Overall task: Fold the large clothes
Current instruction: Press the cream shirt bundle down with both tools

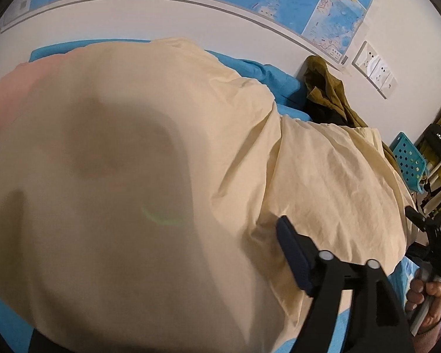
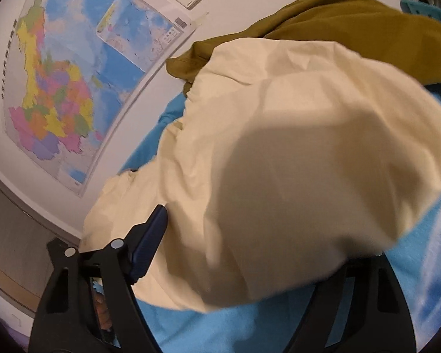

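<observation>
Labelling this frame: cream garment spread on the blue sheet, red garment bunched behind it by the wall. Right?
Not quite. The bunched garment behind the cream garment is olive green, not red; the right wrist view shows it plainly. The rest holds: the cream garment lies on the blue sheet, near the wall.

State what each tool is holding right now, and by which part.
Nothing is held. Both tools stand open: the left tool and the right tool hover over the cream cloth, which drapes across them unpinched.
</observation>
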`<move>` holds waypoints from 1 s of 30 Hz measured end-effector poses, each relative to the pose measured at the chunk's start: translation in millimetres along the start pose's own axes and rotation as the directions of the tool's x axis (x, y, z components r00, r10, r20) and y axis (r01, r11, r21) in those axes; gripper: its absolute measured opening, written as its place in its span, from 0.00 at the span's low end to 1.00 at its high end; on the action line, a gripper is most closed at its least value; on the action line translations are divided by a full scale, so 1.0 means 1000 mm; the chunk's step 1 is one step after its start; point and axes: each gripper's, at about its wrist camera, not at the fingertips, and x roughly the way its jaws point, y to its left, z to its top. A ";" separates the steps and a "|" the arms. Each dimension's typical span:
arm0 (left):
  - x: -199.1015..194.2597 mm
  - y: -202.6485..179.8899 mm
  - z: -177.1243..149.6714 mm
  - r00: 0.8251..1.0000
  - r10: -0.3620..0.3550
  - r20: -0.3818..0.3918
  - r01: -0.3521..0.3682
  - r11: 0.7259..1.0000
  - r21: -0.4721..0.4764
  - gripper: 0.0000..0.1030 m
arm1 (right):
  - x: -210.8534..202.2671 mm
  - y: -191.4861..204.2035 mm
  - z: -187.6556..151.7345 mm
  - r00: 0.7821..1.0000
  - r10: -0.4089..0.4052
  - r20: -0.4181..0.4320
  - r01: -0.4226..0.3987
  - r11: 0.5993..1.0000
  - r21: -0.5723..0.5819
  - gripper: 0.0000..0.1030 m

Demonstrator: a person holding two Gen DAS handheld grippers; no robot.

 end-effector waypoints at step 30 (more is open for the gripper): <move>0.007 -0.006 0.030 0.996 0.093 -0.015 -0.094 0.995 -0.044 0.28 | 0.011 0.005 0.024 0.982 0.186 -0.016 -0.186 0.982 0.011 0.15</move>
